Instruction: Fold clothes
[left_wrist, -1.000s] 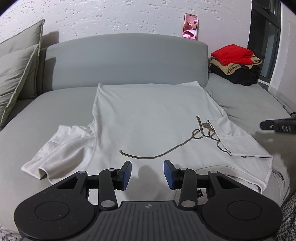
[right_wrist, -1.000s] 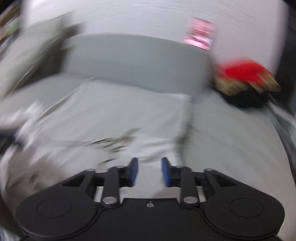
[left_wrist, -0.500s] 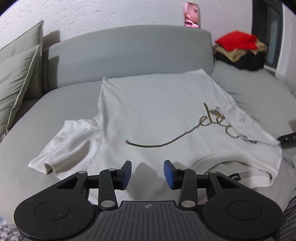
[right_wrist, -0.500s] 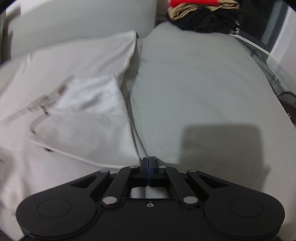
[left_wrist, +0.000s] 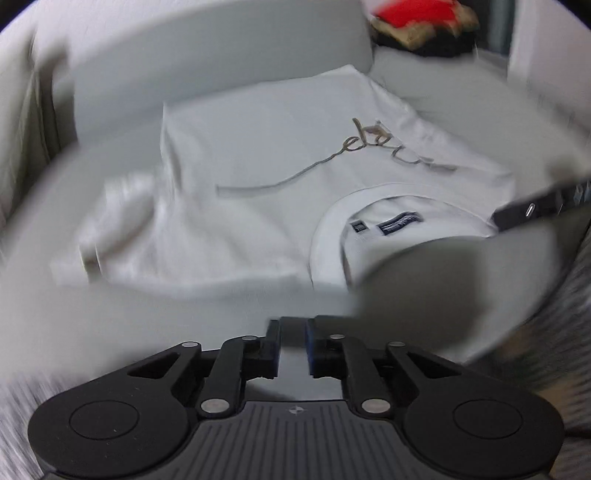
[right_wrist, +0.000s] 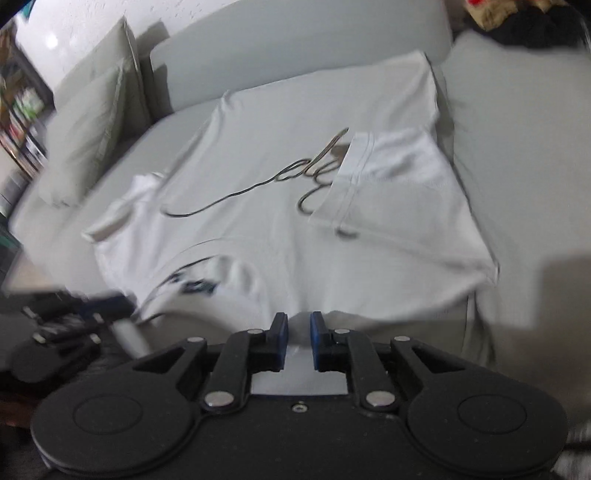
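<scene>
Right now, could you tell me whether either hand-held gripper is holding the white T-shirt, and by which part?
Neither: the left hand-held gripper and right hand-held gripper stand slightly open, with no part of the white T-shirt between the fingers.

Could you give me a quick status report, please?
Left claw just narrowed, right claw just widened, both empty. White shirt flat on sofa, one sleeve folded in. Nothing blocking.

Grey sofa fills both views, curved backrest at the far side from the tongs. Two grey-green cushions stacked at far left in the right wrist view. Shelving with colourful items at the left edge, blurred. White textured wall behind.
</scene>
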